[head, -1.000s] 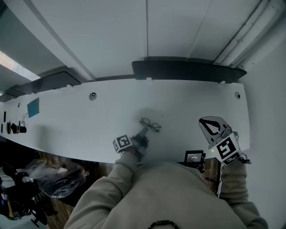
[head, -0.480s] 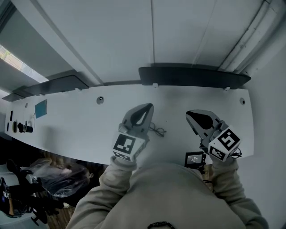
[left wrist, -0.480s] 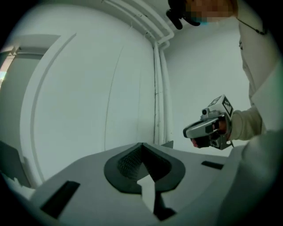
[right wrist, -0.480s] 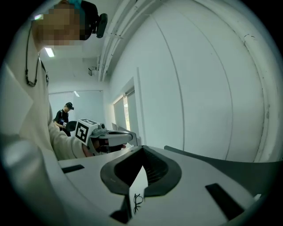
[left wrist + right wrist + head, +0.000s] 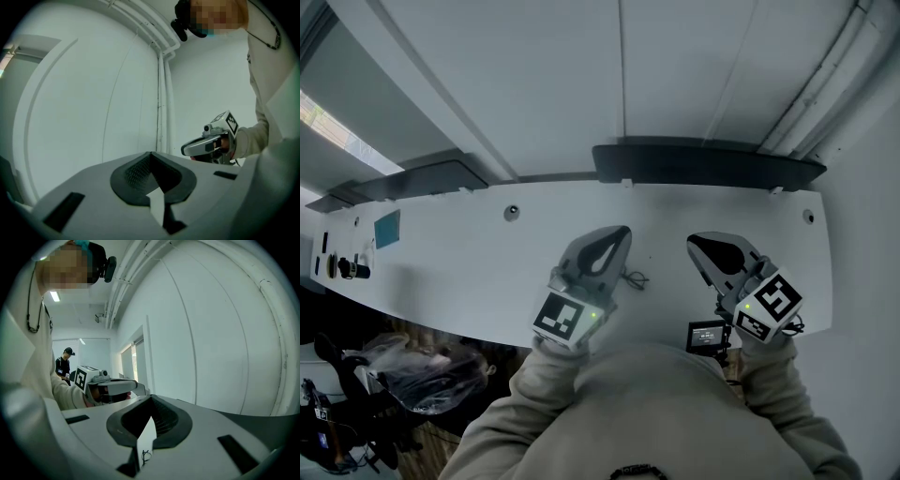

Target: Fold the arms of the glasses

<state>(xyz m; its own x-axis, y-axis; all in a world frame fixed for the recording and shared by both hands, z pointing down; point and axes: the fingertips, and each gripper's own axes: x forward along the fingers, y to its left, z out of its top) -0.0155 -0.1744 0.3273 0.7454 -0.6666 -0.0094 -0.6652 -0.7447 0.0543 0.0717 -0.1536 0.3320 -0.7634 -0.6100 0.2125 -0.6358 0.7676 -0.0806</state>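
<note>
The thin dark-framed glasses [image 5: 635, 277] lie on the white table [image 5: 459, 262], half hidden behind my left gripper. That left gripper [image 5: 617, 234] hangs raised above the table just left of them, jaws shut and holding nothing. My right gripper [image 5: 698, 246] is held up to the right of the glasses, also shut and holding nothing. In the right gripper view the glasses [image 5: 146, 456] show small on the table through the slit between the jaws, and the left gripper [image 5: 117, 386] is beside it. The left gripper view shows the right gripper [image 5: 201, 146] level with it.
A long dark bar [image 5: 703, 164] runs along the table's back edge. A small black device with a screen [image 5: 708, 335] sits at the front edge under my right hand. A teal card [image 5: 386, 229] and small black items [image 5: 347, 269] lie far left. A person [image 5: 65, 364] stands in the background.
My left gripper has lifted off the table beside the glasses and rolled over, leaving them lying there. The right gripper has drifted up and a little left.
</note>
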